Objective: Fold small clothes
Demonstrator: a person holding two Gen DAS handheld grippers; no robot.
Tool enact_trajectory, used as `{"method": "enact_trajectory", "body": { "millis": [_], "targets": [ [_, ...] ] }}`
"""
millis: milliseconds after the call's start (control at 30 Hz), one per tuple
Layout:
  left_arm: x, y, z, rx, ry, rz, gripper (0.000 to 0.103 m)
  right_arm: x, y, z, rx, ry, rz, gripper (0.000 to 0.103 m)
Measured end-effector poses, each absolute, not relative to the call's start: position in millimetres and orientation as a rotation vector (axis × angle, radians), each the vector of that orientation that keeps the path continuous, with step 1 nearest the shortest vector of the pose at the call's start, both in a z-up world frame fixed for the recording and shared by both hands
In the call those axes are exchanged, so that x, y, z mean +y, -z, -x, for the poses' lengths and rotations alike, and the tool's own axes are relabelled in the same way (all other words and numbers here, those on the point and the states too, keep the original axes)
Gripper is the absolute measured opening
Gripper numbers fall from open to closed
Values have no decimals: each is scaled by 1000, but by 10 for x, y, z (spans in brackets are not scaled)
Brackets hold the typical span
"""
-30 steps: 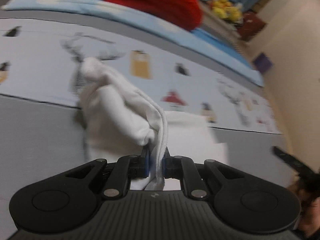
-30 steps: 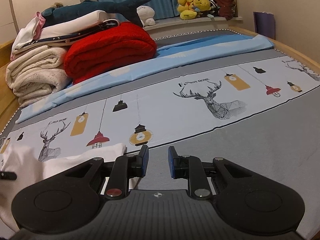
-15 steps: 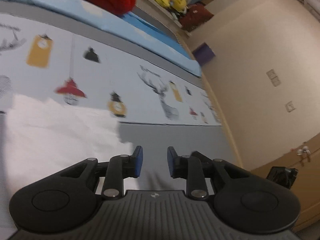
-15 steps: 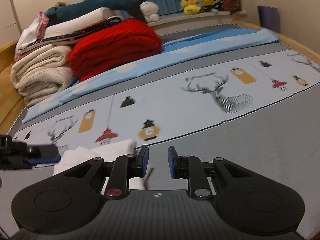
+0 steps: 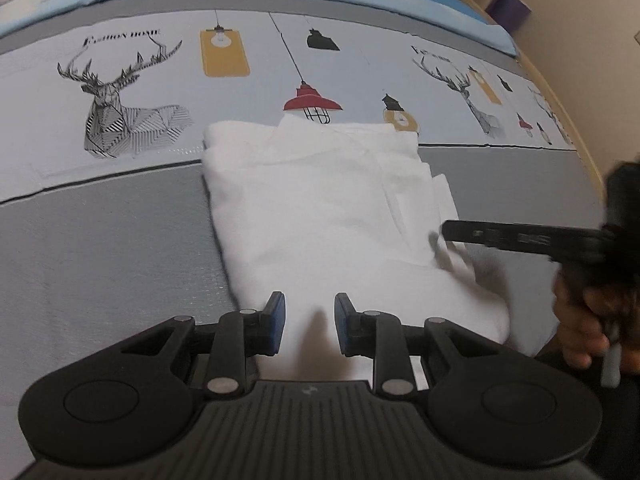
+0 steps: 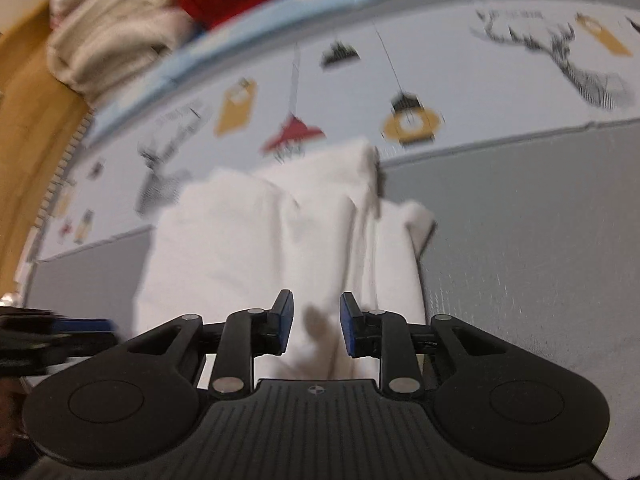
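Both fingers [image 5: 276, 322] above white garment [image 5: 320, 208]

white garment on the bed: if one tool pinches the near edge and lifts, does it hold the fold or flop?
Likely flops: the white garment is thin soft cloth lying flat in loose layers, with a flap sticking out on its right side. Probably light, so it lifts easily, but the layers could slide apart. Pushed, it would likely bunch on the bedsheet rather than slide. Both tools, left and right, are open.
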State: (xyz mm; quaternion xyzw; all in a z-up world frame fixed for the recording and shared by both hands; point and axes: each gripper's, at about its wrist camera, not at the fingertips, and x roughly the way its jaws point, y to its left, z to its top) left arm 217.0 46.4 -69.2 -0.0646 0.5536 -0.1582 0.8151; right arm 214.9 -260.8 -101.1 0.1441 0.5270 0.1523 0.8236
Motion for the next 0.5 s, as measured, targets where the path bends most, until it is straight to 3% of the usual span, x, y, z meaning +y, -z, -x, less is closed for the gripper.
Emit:
{"method": "enact_trajectory", "body": {
  "millis": [333,367,433,500],
  "targets": [
    [887,558,-2098,1167,295,133,28,-2443,1184,-2277,1172,-277,-220,27],
    [896,554,-2098,1165,293,132,28,-2438,1187,-2277,1172,-280,-217,26],
    [898,548,-2097,1161,291,131,28,-2443,1195,-2279,1167,-302,-225,11],
    [887,538,-2090,1158,295,132,28,-2445,1160,-2282,1146,-319,-224,9]
  ]
}}
